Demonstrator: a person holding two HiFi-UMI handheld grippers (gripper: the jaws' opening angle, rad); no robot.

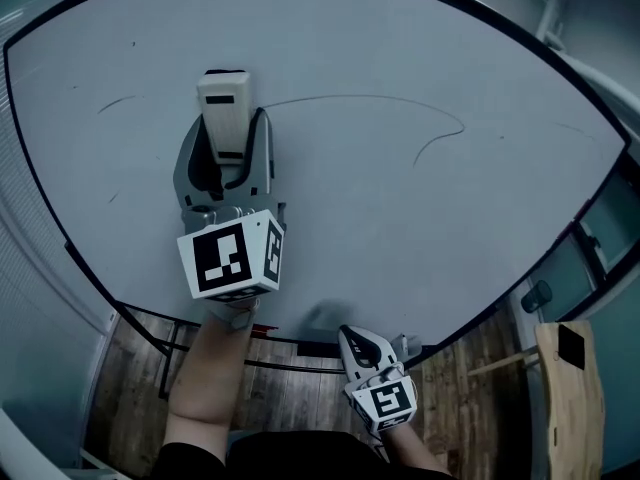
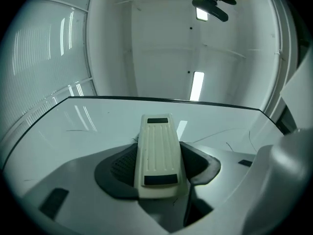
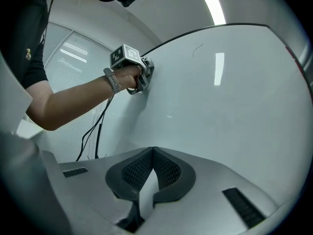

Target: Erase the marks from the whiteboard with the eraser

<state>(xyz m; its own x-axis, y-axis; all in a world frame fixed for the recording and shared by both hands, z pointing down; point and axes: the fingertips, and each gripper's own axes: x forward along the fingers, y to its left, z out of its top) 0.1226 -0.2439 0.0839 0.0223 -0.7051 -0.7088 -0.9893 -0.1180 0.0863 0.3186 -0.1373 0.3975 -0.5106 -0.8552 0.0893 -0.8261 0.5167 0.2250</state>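
1. Head view: my left gripper [image 1: 228, 153], grey with a black-and-white marker cube [image 1: 232, 258] on it, is up against the large pale whiteboard [image 1: 420, 228]. It pinches the cream plastic block eraser [image 1: 226, 108], whose far end juts past the jaw tips. A thin dark pen line [image 1: 370, 97] runs from just right of the eraser across the board and hooks down at the right. My right gripper [image 1: 357, 340] sits low, near the board's bottom edge, over the wooden plank floor [image 1: 300, 393].
2. Left gripper view: my two jaws are clamped on the eraser's [image 2: 157, 153] long sides. Its ribbed back faces the camera, and it seems to lie flat on the whiteboard [image 2: 88, 126]. Faint pen strokes [image 2: 215, 133] show to its right.
3. Right gripper view: here my jaws are pressed together at the tips, with nothing between them. The whiteboard [image 3: 234, 106] fills the space ahead. At the upper left, my left hand [image 3: 129, 77], with a grey wristband [image 3: 113, 80], holds the other gripper to the board.
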